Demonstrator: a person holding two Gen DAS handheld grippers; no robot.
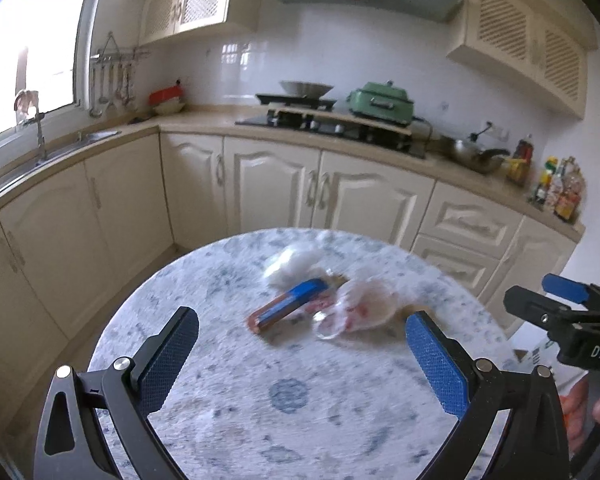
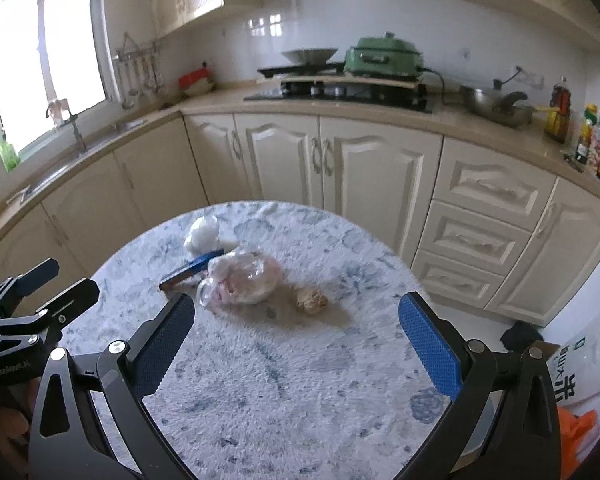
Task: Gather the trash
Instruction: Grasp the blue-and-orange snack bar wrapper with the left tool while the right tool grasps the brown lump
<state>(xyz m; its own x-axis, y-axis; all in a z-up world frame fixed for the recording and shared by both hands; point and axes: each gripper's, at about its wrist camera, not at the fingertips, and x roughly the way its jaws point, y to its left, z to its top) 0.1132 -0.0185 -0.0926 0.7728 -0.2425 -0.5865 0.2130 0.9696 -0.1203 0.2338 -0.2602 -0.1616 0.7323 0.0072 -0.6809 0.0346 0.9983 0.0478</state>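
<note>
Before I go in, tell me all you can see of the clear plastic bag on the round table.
The clear plastic bag is thin, glossy film, crumpled into a loose mound with reddish and pale bits showing through; what is inside cannot be made out. It lies on the patterned round table, about mid-table. Its left edge meets or overlaps the blue and red wrapper, and a white tissue wad sits just beyond. A brownish crumpled lump lies apart to its right. Neither gripper touches it; both are open, short of it.

Surface: round table (image 2: 260, 380), mottled white-blue cover
Far side: white wad (image 2: 201, 234), blue wrapper (image 2: 190, 270)
Middle: clear plastic bag (image 2: 242, 278)
Beside bag: brown lump (image 2: 312, 299)
</note>
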